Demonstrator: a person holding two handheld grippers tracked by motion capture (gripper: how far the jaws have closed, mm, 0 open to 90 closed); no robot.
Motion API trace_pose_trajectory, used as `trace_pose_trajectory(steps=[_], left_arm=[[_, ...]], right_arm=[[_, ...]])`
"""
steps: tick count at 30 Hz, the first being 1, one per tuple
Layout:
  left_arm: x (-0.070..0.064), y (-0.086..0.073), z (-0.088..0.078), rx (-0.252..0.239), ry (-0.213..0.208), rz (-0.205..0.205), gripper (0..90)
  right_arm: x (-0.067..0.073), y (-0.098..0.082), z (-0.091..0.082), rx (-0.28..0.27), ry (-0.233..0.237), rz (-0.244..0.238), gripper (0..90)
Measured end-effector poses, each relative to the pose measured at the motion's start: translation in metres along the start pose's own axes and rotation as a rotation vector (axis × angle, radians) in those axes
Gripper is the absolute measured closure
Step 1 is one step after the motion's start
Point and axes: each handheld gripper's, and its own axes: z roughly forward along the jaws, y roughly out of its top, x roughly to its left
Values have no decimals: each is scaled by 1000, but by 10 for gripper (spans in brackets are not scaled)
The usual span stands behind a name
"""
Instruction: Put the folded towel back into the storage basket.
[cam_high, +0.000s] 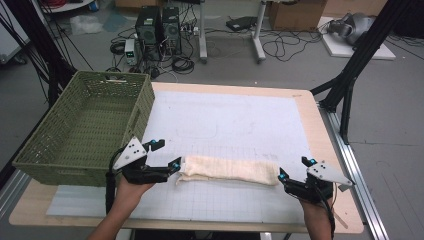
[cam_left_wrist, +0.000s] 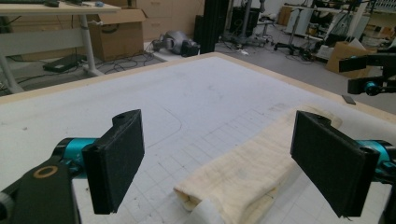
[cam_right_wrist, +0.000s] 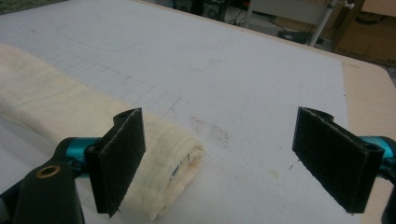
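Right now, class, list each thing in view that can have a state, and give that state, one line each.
Towel: folded into a long strip, lying flat on the table mat.
Basket: upright, nothing inside.
Left gripper: open, at the towel's left end.
Right gripper: open, at the towel's right end.

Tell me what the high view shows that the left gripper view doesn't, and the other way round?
The high view alone takes in the green basket at the table's left, both hands, and the whole folded towel lying between the left gripper and right gripper. The left gripper view alone gives a close look at the towel's layered near end and cardboard boxes across the room. Both show the towel, white mat and open jaws.
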Motion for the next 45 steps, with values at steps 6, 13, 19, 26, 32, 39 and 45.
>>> trace_pose_trajectory(steps=[6,13,19,26,32,39,45], left_arm=[[1,3,10,26,-25,-25,179],[0,1,24,71,-43,-43,184],[1,-2,34,118,-53,-56,194],[1,-4,40,140,-49,-66,202],[3,-10,49,187,-48,-79,216],[4,-16,55,240,-50,-90,230],[5,-17,56,257,-42,-90,229]], right_arm=[[1,0,1,3,2,5,158],[1,0,1,2,2,-1,158],[1,-1,1,7,4,7,158],[0,-1,1,6,2,1,158],[0,-2,1,6,2,5,158],[0,-3,0,9,2,8,158],[-1,-3,-1,6,-3,6,158]])
